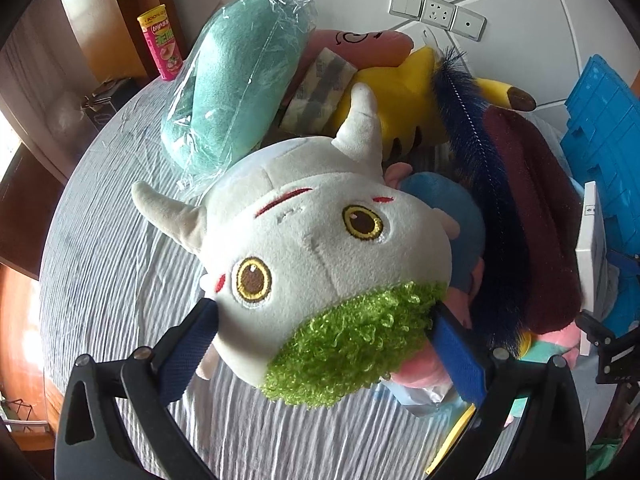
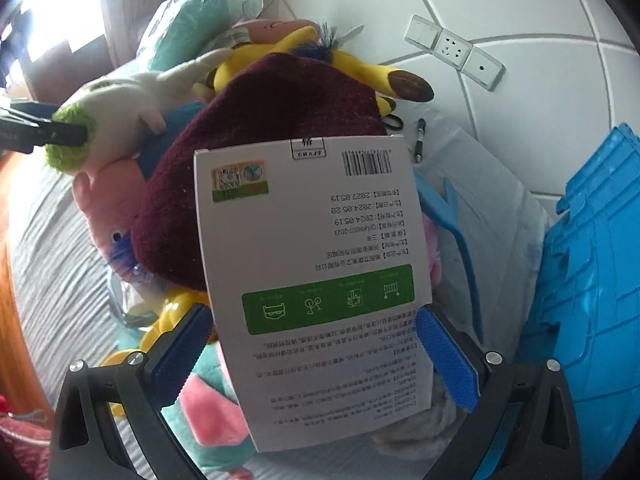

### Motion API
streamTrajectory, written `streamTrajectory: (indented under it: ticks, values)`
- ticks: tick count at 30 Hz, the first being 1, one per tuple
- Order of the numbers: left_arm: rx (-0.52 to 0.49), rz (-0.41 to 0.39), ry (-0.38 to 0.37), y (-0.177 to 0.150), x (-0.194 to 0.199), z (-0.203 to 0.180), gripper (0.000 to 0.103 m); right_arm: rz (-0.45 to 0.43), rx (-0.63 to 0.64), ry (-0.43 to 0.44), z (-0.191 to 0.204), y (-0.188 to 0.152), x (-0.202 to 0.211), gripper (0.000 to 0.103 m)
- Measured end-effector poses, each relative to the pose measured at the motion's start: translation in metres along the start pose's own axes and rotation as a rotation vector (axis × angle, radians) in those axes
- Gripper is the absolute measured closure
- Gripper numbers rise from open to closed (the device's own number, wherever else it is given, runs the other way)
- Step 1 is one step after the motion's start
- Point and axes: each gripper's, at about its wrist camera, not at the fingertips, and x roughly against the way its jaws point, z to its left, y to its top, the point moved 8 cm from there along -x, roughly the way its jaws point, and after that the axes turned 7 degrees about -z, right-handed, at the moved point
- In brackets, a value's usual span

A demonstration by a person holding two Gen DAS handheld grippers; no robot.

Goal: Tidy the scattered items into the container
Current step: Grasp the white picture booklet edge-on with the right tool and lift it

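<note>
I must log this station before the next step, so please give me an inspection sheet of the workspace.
Surface: grey striped sheet, wrinkled.
Job's things: horned plush in the left jaws; white box in the right jaws; blue crate at right.
Clutter: teal plush in plastic, yellow plush, maroon fabric, pen, chips can.
Grippers: left gripper shut on the plush; right gripper shut on the box.
Cables: nothing seen.
Surroundings: white wall with switches and socket.
</note>
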Motion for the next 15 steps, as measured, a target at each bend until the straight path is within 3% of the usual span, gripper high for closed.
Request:
streamTrajectory:
  ticks: [4, 10, 15]
  values:
    - [-0.014, -0.014, -0.003, -0.001, 0.000, -0.001, 0.000, -0.012, -0.031, -0.028, -0.009, 0.004, -0.012, 0.000]
    - [-0.027, 0.004, -0.001, -0.004, -0.003, 0.000, 0.000, -0.017, -0.119, -0.003, -0.024, 0.009, -0.022, 0.000]
    - [-0.051, 0.023, 0.028, -0.006, -0.012, -0.004, 0.000, 0.033, -0.154, -0.006, -0.030, 0.004, -0.028, 0.000]
